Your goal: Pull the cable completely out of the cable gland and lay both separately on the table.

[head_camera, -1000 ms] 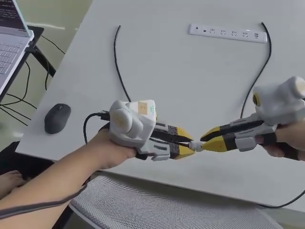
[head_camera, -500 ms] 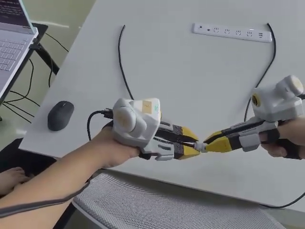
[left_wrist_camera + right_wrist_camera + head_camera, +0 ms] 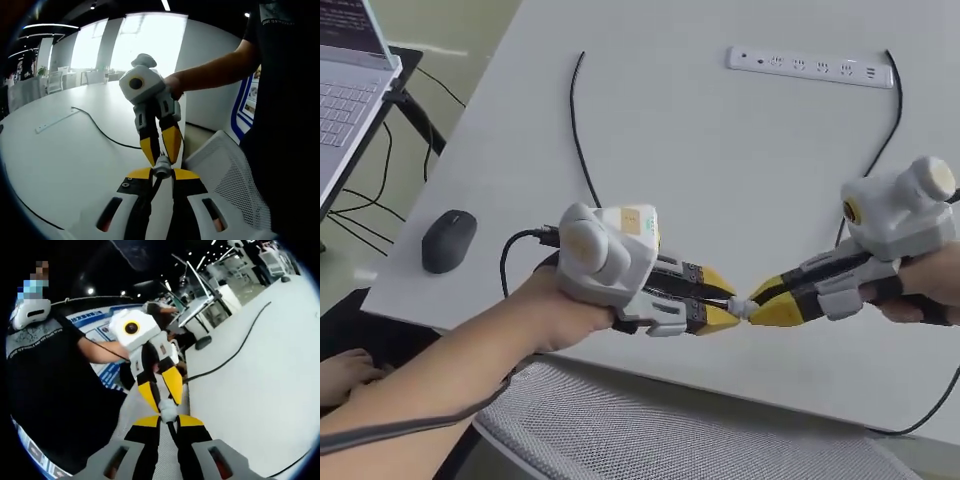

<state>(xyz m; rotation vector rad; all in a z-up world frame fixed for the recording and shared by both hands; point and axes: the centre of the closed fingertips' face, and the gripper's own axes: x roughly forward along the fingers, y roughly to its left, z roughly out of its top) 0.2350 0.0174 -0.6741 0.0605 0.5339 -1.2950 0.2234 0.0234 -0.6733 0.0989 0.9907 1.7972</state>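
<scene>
Grey-white cable gland (image 3: pixel 741 308) | right gripper (image 3: pixel 758 303) jaws pinched on it | left gripper (image 3: pixel 724 305) jaws clamp thin black cable (image 3: pixel 156 186)

place: office, pretty sure | laptop (image 3: pixel 345 90) + mouse (image 3: pixel 448 241) left of the left gripper (image 3: pixel 727 306) | power strip (image 3: pixel 810 67) beyond it

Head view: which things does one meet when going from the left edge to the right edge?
Laptop, computer mouse, left gripper, cable gland, right gripper.
</scene>
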